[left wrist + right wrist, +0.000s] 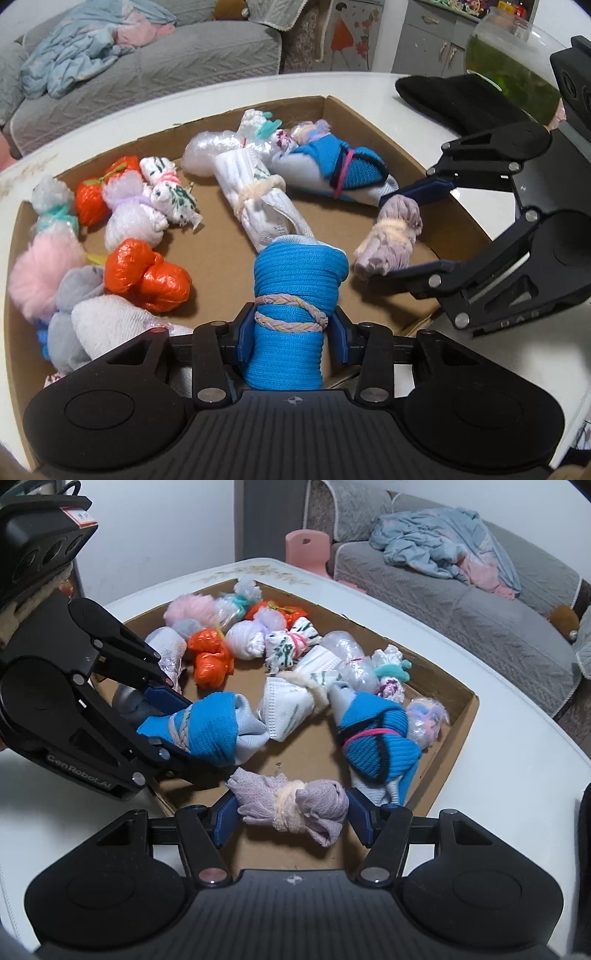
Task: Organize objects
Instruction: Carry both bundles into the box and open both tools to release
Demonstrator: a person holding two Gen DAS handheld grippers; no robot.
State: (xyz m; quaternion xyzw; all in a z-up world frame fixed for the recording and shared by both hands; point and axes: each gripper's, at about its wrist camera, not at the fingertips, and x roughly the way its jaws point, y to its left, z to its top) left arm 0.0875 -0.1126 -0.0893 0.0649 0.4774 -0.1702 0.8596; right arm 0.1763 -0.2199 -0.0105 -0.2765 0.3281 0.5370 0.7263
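Behind your white table (pixel 369 88) sits a grey sofa (pixel 147 62) with a crumpled pale blue blanket (pixel 81 48). On the table lies a shallow cardboard tray (pixel 369 118) full of tied bundles. Your left gripper (pixel 291 338) pinches a rolled bright blue sock bundle (pixel 295 295) with a pale grey end, bound twice by a braided pastel band; you hold it over the tray's near edge. Your right gripper (pixel 291 819) clamps a crinkled lilac cloth bundle (pixel 295 805) cinched at its middle with a cream band, at the tray's corner just beside the blue one. Lying in the tray are two orange plastic bags (pixel 147 273), a fluffy pink pompom (pixel 44 280), a white sock roll (pixel 258 199) and a blue-and-white sock bundle (pixel 332 166) strapped in pink. A black cloth (pixel 454 99) lies on the table beyond the tray.
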